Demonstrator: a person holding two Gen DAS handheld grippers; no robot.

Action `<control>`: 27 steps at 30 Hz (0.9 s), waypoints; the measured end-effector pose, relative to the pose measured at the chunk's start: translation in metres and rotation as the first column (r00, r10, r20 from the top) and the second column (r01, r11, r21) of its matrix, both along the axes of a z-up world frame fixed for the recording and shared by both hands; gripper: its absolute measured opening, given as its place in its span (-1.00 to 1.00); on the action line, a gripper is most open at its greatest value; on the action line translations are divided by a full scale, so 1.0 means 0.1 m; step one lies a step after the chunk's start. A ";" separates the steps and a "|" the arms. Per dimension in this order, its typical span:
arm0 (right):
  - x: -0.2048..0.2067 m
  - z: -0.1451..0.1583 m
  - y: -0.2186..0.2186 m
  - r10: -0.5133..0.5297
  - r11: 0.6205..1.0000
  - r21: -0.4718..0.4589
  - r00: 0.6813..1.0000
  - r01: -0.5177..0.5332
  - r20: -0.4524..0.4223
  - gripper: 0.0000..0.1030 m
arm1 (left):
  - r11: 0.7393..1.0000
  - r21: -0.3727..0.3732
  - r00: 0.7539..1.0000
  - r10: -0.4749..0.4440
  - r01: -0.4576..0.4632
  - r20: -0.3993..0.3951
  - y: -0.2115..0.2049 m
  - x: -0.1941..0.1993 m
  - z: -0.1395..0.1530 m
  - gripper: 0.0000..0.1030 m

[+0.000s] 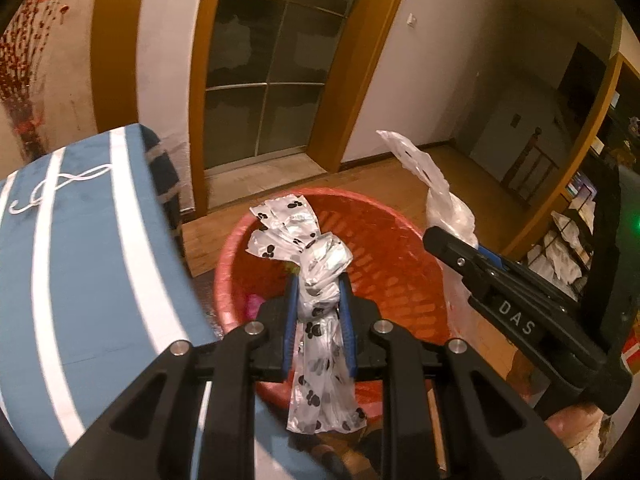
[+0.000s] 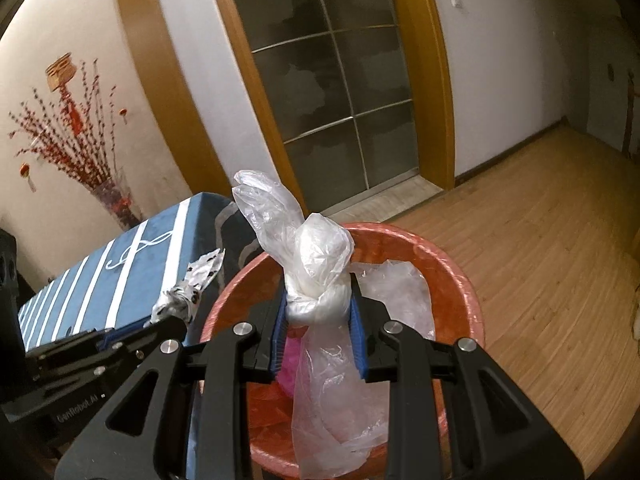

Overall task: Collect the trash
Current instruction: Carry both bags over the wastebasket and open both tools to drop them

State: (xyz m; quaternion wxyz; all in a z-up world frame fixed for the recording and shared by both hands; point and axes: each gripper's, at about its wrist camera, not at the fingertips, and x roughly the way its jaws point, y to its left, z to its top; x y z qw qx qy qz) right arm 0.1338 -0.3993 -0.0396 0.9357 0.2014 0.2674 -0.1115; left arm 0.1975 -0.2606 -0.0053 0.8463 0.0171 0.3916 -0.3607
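My left gripper [image 1: 319, 280] is shut on a knotted white plastic bag with black paw prints [image 1: 316, 300], held over the red perforated waste basket [image 1: 400, 240]. My right gripper [image 2: 320, 280] is shut on a knotted clear plastic bag [image 2: 320, 264], also above the red basket [image 2: 452, 280]. In the left wrist view the right gripper [image 1: 432, 240] comes in from the right with the clear bag [image 1: 436, 184] sticking up. In the right wrist view the left gripper [image 2: 176, 320] shows at lower left with the paw-print bag [image 2: 192, 280]. Something pink [image 2: 288, 364] lies in the basket.
A blue table with white stripes [image 1: 80, 260] stands just left of the basket, its corner [image 2: 200, 208] close by. A glass door in a wooden frame [image 2: 328, 92] is behind. Wooden floor [image 2: 540, 260] stretches to the right. A vase of red branches [image 2: 108, 196] stands by the wall.
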 end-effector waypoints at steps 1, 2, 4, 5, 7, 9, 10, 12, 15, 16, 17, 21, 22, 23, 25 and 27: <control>0.00 -0.02 -0.03 -0.003 1.000 0.009 1.000 0.003 -0.001 -0.48 | 1.000 -0.001 1.000 -0.006 0.006 -0.004 -0.04 0.01 -0.02 -0.61; 0.01 -0.03 -0.06 -0.005 1.000 0.017 1.000 0.005 -0.001 -0.48 | 1.000 -0.001 1.000 -0.010 0.010 -0.007 -0.06 0.02 -0.04 -0.61; 0.04 -0.06 -0.11 -0.007 0.999 0.036 1.000 0.007 -0.004 -0.47 | 1.000 0.002 1.000 -0.010 0.010 -0.013 -0.11 0.03 -0.07 -0.55; 0.06 -0.07 -0.13 -0.007 0.999 0.047 1.000 0.007 -0.004 -0.41 | 1.000 0.004 1.000 -0.011 0.011 -0.020 -0.13 0.05 -0.10 -0.52; 0.08 -0.10 -0.17 -0.009 0.998 0.059 1.000 0.009 -0.007 -0.31 | 1.000 0.008 0.999 -0.008 0.008 -0.034 -0.16 0.07 -0.16 -0.36; 0.09 -0.11 -0.19 -0.015 0.998 0.066 1.000 0.016 -0.008 -0.17 | 1.000 0.013 0.999 -0.004 0.004 -0.041 -0.18 0.09 -0.21 -0.27; 0.08 -0.12 -0.21 -0.019 0.997 0.070 1.000 0.019 -0.006 -0.05 | 1.000 0.017 0.999 -0.002 0.003 -0.044 -0.20 0.10 -0.23 -0.24; 0.06 -0.13 -0.23 -0.026 0.997 0.074 1.000 0.026 0.000 0.10 | 1.000 0.027 0.999 0.004 -0.002 -0.049 -0.19 0.12 -0.27 -0.21; 0.01 -0.13 -0.24 -0.040 0.997 0.058 0.999 0.040 0.000 0.22 | 0.999 0.043 0.999 0.025 -0.023 -0.047 -0.15 0.15 -0.30 -0.12; 0.00 -0.12 -0.23 -0.047 0.998 0.046 0.999 0.047 0.001 0.31 | 0.998 0.047 0.998 0.035 -0.033 -0.044 -0.11 0.15 -0.31 -0.06; -0.01 -0.12 -0.23 -0.050 0.998 0.038 0.999 0.050 0.002 0.38 | 0.998 0.050 0.998 0.045 -0.043 -0.039 -0.08 0.14 -0.30 -0.01; -0.13 -0.05 -0.14 -0.077 0.997 -0.017 0.997 0.077 0.011 0.66 | 0.994 0.051 0.995 0.098 -0.098 -0.001 0.15 0.08 -0.24 0.41; -0.17 -0.02 -0.11 -0.089 0.995 -0.040 0.996 0.090 0.012 0.73 | 0.993 0.050 0.994 0.110 -0.111 0.013 0.21 0.05 -0.22 0.51; -0.21 0.00 -0.08 -0.101 0.993 -0.063 0.995 0.102 0.012 0.78 | 0.990 0.048 0.990 0.134 -0.136 0.037 0.32 0.00 -0.17 0.57; -0.32 0.08 0.02 -0.130 0.984 -0.119 0.991 0.131 0.011 0.80 | 0.983 0.038 0.982 0.174 -0.177 0.074 0.49 -0.08 -0.10 0.75; -0.42 0.13 0.11 -0.151 0.977 -0.151 0.988 0.153 0.022 0.80 | 0.975 0.033 0.971 0.216 -0.220 0.107 0.66 -0.16 -0.03 0.85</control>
